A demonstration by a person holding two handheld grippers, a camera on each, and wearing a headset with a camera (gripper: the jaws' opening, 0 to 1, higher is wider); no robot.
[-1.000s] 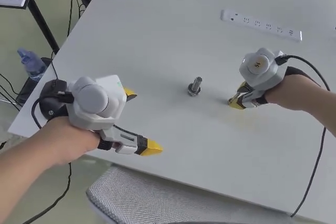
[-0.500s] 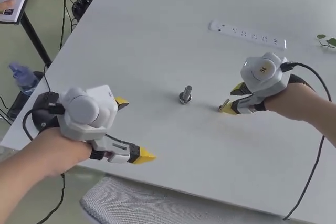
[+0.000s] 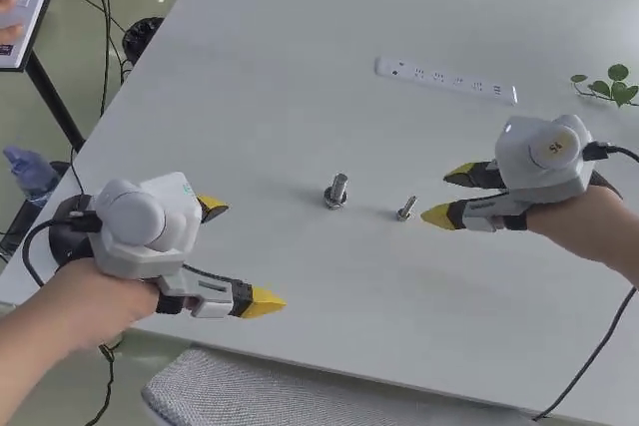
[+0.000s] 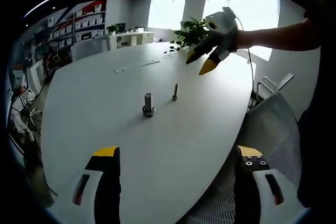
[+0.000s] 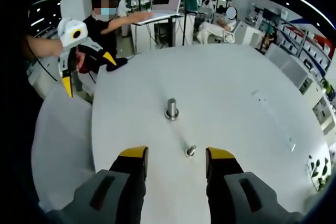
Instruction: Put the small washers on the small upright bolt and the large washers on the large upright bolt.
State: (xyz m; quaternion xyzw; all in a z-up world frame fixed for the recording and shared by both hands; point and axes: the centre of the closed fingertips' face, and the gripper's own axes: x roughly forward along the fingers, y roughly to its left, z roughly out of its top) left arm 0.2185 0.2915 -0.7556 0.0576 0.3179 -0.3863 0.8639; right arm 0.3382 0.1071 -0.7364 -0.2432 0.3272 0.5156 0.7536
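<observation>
On the counter (image 3: 300,67) the large upright bolt (image 3: 336,191) and small upright bolt (image 3: 405,209) stand close together. The right tongs (image 3: 440,196) hover released beside the smaller; the left tongs (image 3: 248,253) gape empty over the near edge.

Looks past the wide-spread left gripper (image 4: 177,153) to a large bolt (image 4: 148,104) and small bolt (image 4: 175,92), upright on the bench (image 4: 94,93).
</observation>
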